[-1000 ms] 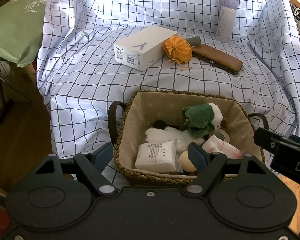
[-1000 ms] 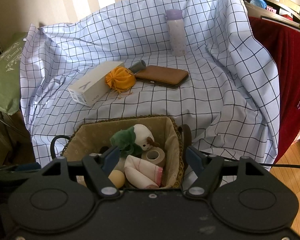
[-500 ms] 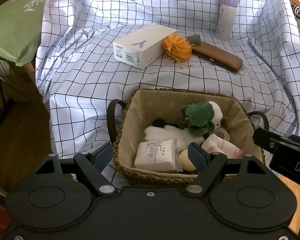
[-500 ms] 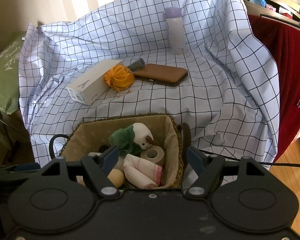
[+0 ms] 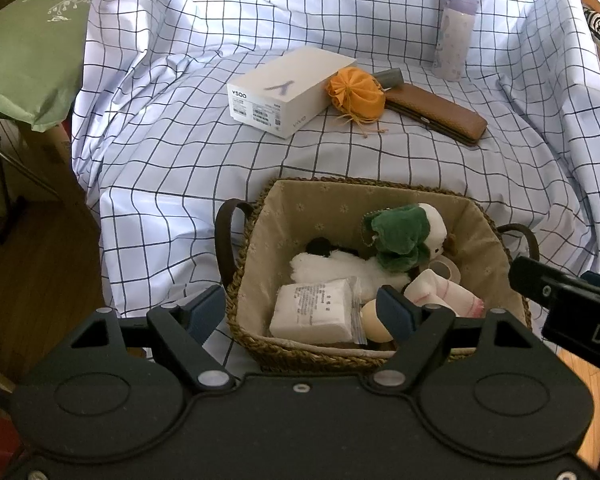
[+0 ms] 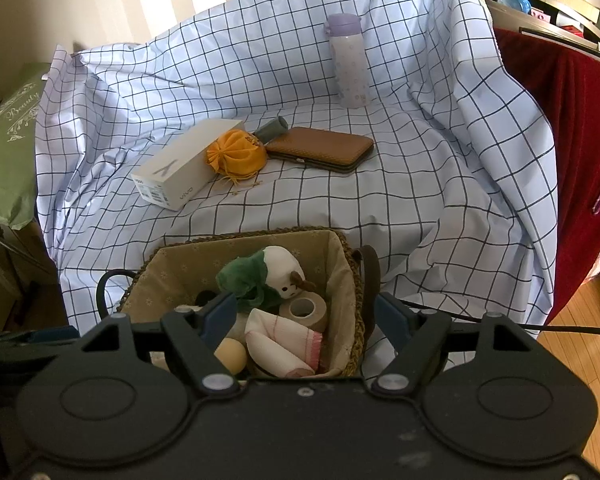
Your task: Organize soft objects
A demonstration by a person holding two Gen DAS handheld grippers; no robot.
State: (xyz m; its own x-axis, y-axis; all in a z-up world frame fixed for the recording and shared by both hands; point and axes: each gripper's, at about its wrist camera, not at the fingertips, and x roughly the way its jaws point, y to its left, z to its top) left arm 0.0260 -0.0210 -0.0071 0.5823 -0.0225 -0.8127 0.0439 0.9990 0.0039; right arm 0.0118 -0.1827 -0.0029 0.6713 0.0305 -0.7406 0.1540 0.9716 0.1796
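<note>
A woven basket [image 5: 256,240] [image 6: 350,280] with a beige lining stands at the near edge of the checked cloth. It holds a green and white plush toy [image 5: 404,236] [image 6: 268,276], a white furry toy [image 5: 332,268], a packet of white pads [image 5: 314,312], a pink and white cloth [image 5: 440,294] [image 6: 280,340], a tape roll [image 6: 304,308] and a pale ball [image 6: 231,354]. An orange drawstring pouch [image 5: 356,94] [image 6: 236,154] lies farther back on the cloth. My left gripper [image 5: 300,312] and right gripper [image 6: 306,316] are both open and empty, just before the basket.
A white phone box [image 5: 288,90] [image 6: 184,176], a brown wallet [image 5: 436,114] [image 6: 320,152], a grey tube [image 6: 272,128] and a lilac bottle [image 5: 454,34] [image 6: 348,68] lie on the cloth [image 5: 160,140]. A green bag [image 5: 24,40] hangs left. A red cloth [image 6: 572,140] hangs right.
Both views have shifted only slightly; the right gripper has risen a little. Nothing was taken or let go.
</note>
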